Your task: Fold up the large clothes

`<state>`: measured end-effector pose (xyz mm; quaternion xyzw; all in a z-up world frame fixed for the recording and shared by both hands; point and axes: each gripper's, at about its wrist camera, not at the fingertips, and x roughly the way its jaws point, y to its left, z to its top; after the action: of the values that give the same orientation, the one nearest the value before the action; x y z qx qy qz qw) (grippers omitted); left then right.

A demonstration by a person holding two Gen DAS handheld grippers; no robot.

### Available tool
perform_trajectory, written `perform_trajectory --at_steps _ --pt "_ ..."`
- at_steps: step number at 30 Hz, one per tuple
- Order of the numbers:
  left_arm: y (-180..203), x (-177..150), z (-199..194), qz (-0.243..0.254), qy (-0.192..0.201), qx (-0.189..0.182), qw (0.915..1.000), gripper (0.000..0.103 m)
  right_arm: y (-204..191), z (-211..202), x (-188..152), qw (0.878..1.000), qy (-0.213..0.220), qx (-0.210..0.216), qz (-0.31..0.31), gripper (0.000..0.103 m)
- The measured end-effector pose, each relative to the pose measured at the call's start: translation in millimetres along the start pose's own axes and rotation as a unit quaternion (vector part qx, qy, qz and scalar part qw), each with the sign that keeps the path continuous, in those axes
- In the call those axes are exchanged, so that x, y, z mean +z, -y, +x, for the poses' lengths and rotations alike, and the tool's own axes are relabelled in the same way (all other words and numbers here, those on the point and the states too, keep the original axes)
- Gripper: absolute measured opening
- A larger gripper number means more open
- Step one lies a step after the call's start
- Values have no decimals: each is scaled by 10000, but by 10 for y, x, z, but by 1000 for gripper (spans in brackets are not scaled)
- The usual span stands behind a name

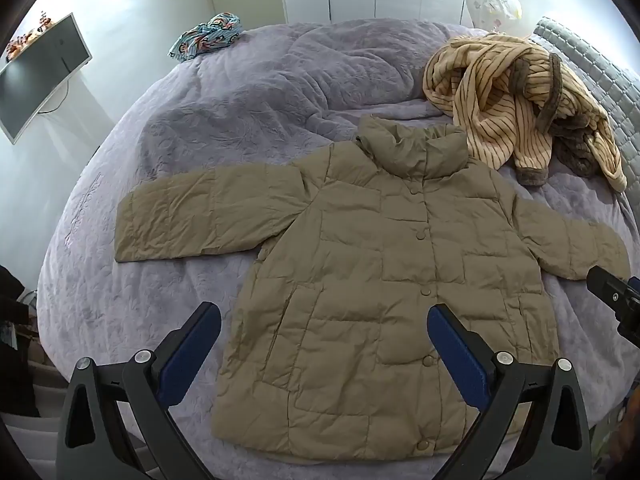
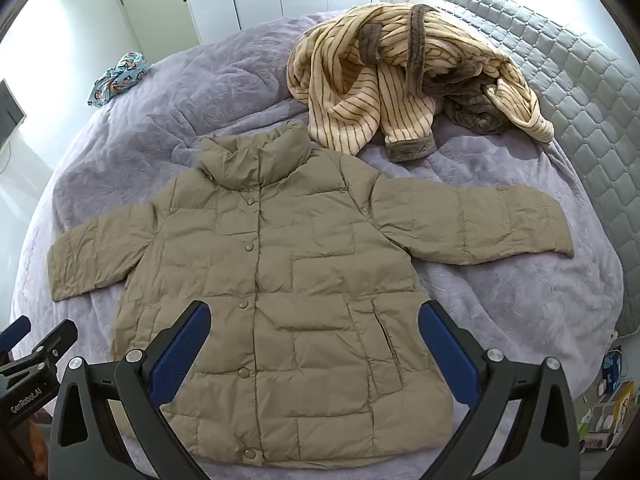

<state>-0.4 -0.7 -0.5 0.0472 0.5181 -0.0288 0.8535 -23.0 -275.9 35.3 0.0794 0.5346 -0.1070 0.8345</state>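
Note:
An olive quilted puffer jacket (image 1: 360, 264) (image 2: 296, 280) lies flat and buttoned on the lilac bed cover (image 1: 224, 112) (image 2: 160, 120), collar away from me, both sleeves spread out sideways. My left gripper (image 1: 324, 320) hovers open above the jacket's lower left part, nothing between its blue pads. Over the lower right part hangs my right gripper (image 2: 314, 318), also open and empty. Part of the right gripper (image 1: 616, 300) shows at the right edge of the left wrist view; the left one (image 2: 36, 344) shows at the left edge of the right wrist view.
A crumpled cream striped fleece garment (image 1: 516, 100) (image 2: 404, 76) with brown trim lies just beyond the jacket's collar. A small patterned blue cloth (image 1: 208, 34) (image 2: 116, 80) sits at the far left of the bed. A grey quilted headboard (image 2: 560, 80) borders the right; a monitor (image 1: 36, 76) stands left.

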Motion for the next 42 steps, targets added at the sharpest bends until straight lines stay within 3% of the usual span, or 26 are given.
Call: perform_trajectory --at_steps 42 --pt "-37 26 25 26 -11 5 10000 103 -19 16 12 10000 8 5 -9 103"
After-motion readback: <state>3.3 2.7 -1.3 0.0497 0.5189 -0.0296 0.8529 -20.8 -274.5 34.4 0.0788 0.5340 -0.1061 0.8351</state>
